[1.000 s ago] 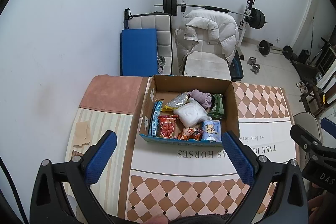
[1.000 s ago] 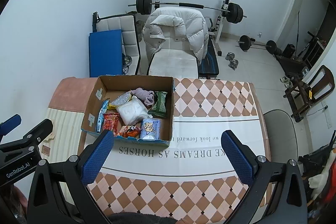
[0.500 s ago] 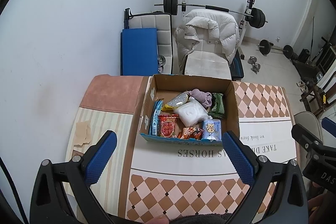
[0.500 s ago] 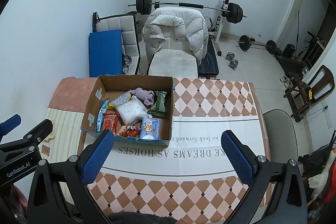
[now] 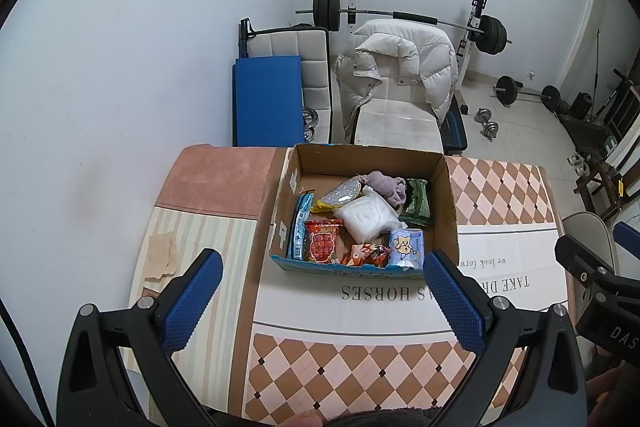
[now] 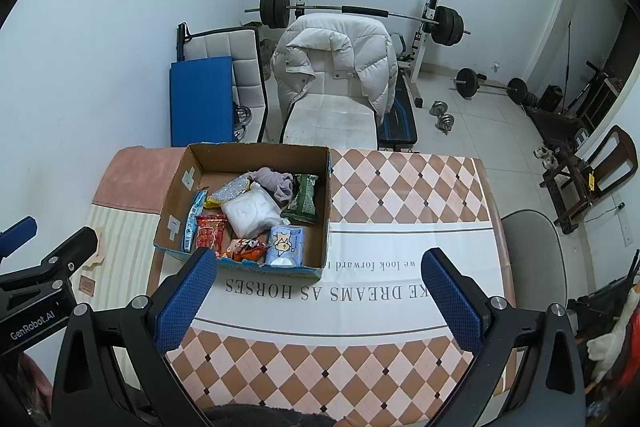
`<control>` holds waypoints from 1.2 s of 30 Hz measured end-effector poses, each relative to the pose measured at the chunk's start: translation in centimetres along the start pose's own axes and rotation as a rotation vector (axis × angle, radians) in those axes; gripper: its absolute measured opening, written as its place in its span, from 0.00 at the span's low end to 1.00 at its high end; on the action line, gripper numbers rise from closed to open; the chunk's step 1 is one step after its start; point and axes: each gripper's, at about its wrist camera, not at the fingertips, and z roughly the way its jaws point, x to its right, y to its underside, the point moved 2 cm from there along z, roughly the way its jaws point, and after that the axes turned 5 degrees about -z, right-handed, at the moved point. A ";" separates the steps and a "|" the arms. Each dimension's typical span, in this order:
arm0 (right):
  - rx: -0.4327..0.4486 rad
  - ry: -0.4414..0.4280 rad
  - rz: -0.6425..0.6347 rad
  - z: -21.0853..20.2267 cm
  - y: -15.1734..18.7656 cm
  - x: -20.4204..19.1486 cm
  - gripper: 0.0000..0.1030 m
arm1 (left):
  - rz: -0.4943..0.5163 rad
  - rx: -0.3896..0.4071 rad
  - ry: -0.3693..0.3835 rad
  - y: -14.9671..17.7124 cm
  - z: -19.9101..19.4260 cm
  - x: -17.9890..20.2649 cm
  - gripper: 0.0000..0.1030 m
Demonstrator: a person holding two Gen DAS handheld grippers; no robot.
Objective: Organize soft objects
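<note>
An open cardboard box [image 5: 448, 195] [image 6: 176, 199] stands on the table and holds soft things: a white padded pack [image 5: 366, 217] [image 6: 250, 213], a purple cloth [image 5: 386, 183] [image 6: 276, 181], a green packet [image 5: 416, 203] [image 6: 304, 199], a red snack bag [image 5: 322, 241] [image 6: 208, 231], a blue tissue pack [image 5: 406, 247] [image 6: 284, 243] and other packets. My left gripper [image 5: 322, 269] is open and empty, above the table in front of the box. My right gripper [image 6: 320, 267] is open and empty, to the box's right front.
The table carries a checkered cloth with printed words [image 6: 360, 295] and a striped mat [image 5: 192, 247] on the left. Behind it are a chair with a white jacket [image 5: 396, 67], a blue pad [image 5: 266, 99] and a barbell rack [image 5: 404, 15]. A grey chair [image 6: 532, 259] stands at the right.
</note>
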 end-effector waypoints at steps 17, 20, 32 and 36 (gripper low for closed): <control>0.000 0.000 -0.002 0.0 0.0 -0.1 1.00 | 0.001 0.003 -0.002 0.0 -0.1 0.0 1.00; 0.001 0.000 -0.002 0.0 0.0 0.0 1.00 | 0.000 0.002 -0.002 0.0 -0.1 0.0 1.00; 0.001 -0.006 -0.002 -0.1 0.1 0.0 1.00 | -0.001 -0.005 -0.001 0.1 -0.2 0.0 1.00; -0.003 -0.005 -0.001 -0.1 0.1 0.1 1.00 | -0.006 -0.007 -0.005 0.3 -0.3 -0.1 1.00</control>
